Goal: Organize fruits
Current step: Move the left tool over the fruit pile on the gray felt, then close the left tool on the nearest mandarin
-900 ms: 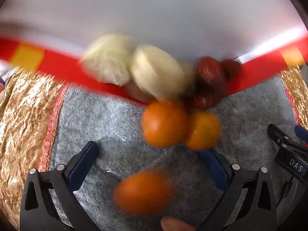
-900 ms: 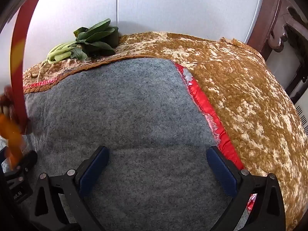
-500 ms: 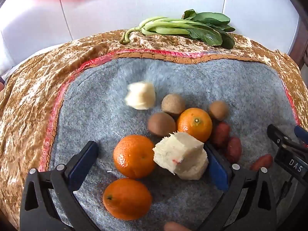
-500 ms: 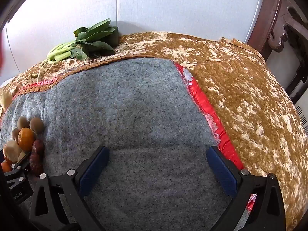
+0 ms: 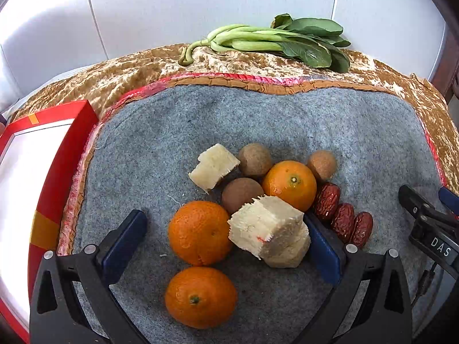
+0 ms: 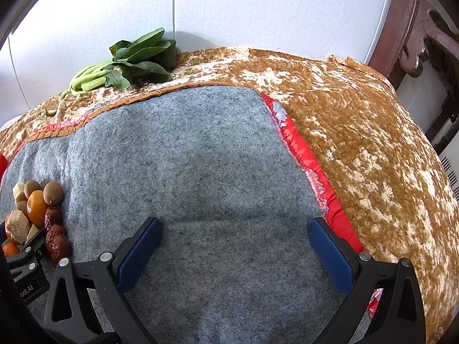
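Since the fruits lie in 1 mixed heap, sorting has not started, I think.
Heap: 3 oranges (image 5: 289, 185), 3 brown round fruits (image 5: 254, 159), 3 red dates (image 5: 342, 222) and 2 pale chunks (image 5: 268, 230) sit close together on the gray mat (image 5: 258, 120).
Pale chunks: maybe cut sugarcane, hard to tell.
Red box (image 5: 48, 177): it waits at the mat's left side, likely the place to put fruit in.
Greens (image 5: 275, 40): they lie far back by the wall, well apart from the heap.
Left gripper (image 5: 226, 243): spread wide, gripping nothing. 1 orange and the big chunk sit between its fingers, so it looks ready to pick 1. I cannot tell if a pad touches the chunk.
Right gripper (image 6: 233, 249): spread wide over bare mat, gripping nothing, with the heap off to its left.
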Demonstrator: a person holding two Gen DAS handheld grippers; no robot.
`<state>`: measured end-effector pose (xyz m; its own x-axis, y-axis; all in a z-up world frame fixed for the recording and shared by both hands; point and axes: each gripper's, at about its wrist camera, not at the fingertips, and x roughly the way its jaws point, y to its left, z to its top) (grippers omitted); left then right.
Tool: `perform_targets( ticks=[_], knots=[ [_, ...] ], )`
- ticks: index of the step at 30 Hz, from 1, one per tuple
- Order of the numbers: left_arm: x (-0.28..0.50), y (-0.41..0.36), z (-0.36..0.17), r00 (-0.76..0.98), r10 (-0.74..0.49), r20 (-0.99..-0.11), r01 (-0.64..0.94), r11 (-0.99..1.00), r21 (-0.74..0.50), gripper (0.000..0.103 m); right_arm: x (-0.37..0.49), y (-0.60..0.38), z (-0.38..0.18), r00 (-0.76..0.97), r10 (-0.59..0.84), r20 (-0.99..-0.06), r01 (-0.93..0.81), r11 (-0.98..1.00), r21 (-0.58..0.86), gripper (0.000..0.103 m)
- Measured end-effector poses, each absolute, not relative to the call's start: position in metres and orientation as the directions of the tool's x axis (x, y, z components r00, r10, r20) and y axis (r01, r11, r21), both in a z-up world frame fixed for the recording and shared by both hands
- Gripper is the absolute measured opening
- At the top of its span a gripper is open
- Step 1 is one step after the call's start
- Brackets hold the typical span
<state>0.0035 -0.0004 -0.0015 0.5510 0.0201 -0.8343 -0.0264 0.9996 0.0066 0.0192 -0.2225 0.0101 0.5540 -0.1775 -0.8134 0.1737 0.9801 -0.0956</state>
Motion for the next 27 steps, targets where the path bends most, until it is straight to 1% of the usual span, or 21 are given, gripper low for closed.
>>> perform_targets(
  ticks=[17, 20, 22, 24, 27],
  knots=[
    [0.005, -0.003, -0.002, 0.544, 0.024, -0.839, -0.024, 1.000, 0.013, 0.103, 0.017, -0.223, 0.010, 0.559, -0.182, -0.809, 0.174, 0.980, -0.100, 0.102],
    [0.009, 0.000, 0.005, 0.484, -0.018, -0.875, 0.042, 0.999, 0.003, 0.103, 0.015, -0.221, 0.010, 0.550, -0.190, -0.813, 0.173, 0.979, -0.112, 0.102],
    [0.001, 0.005, 0.014, 0.462, -0.039, -0.886, 0.096, 0.995, 0.007, 0.103, 0.019, -0.222, 0.014, 0.501, -0.165, -0.850, 0.160, 0.982, -0.097, 0.102],
    [-0.013, 0.013, 0.029, 0.503, -0.034, -0.864, 0.129, 0.991, 0.036, 0.103, 0.020, -0.223, 0.022, 0.442, -0.128, -0.888, 0.142, 0.987, -0.072, 0.102],
    [-0.036, 0.025, 0.050, 0.590, 0.001, -0.808, 0.171, 0.977, 0.126, 0.103, 0.012, -0.222, 0.044, 0.461, -0.068, -0.885, 0.140, 0.990, -0.003, 0.101]
  ],
)
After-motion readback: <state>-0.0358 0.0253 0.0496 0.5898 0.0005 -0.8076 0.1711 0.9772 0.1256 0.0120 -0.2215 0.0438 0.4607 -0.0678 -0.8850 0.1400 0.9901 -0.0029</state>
